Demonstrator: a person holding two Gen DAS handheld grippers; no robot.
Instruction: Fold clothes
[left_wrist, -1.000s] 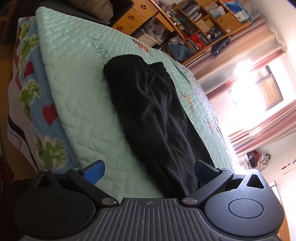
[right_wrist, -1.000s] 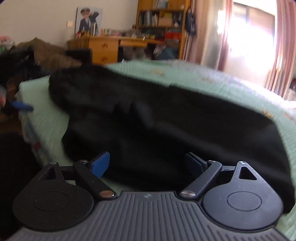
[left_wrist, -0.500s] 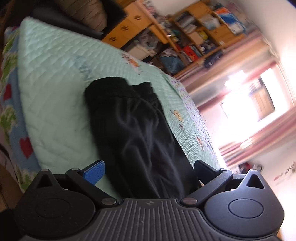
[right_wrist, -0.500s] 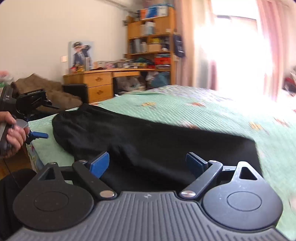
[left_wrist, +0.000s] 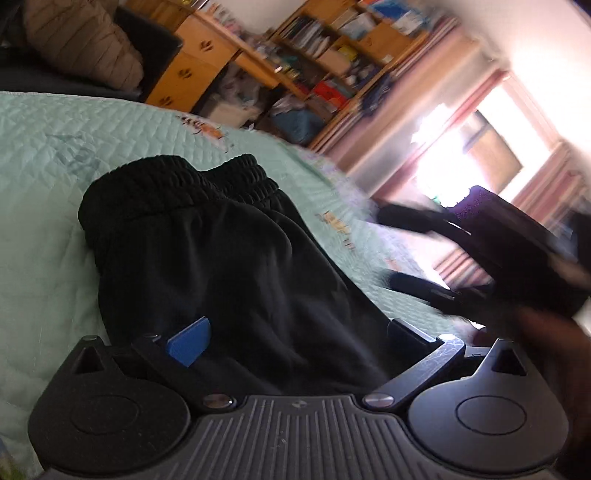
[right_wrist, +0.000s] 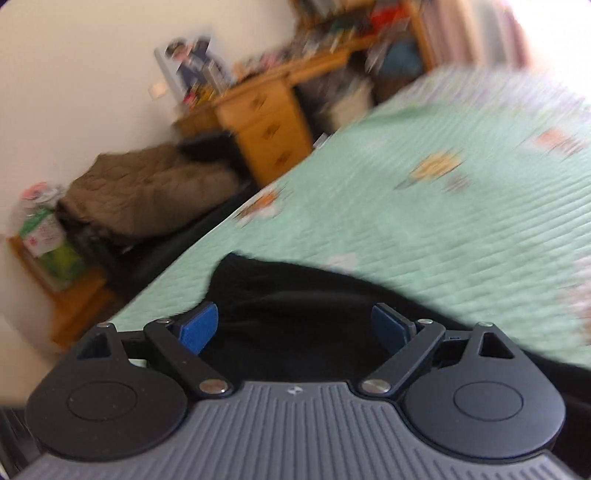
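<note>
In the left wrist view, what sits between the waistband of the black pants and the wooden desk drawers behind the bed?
Only bare mint-green quilt, as the left wrist view shows: nothing rests on it between the black pants and the desk drawers.

A mint-green quilted bedspread (right_wrist: 461, 221) with small cartoon prints covers the bed ahead of the tool. Beyond its far edge stands a wooden drawer unit (right_wrist: 269, 129), with a brown padded jacket (right_wrist: 147, 192) heaped to the left of it. A framed picture (right_wrist: 188, 62) leans on the wall above. Up and to the right, crowded wooden shelves (left_wrist: 332, 55) stand beside pink curtains (left_wrist: 424, 122) at a bright window (left_wrist: 465, 155).
</note>
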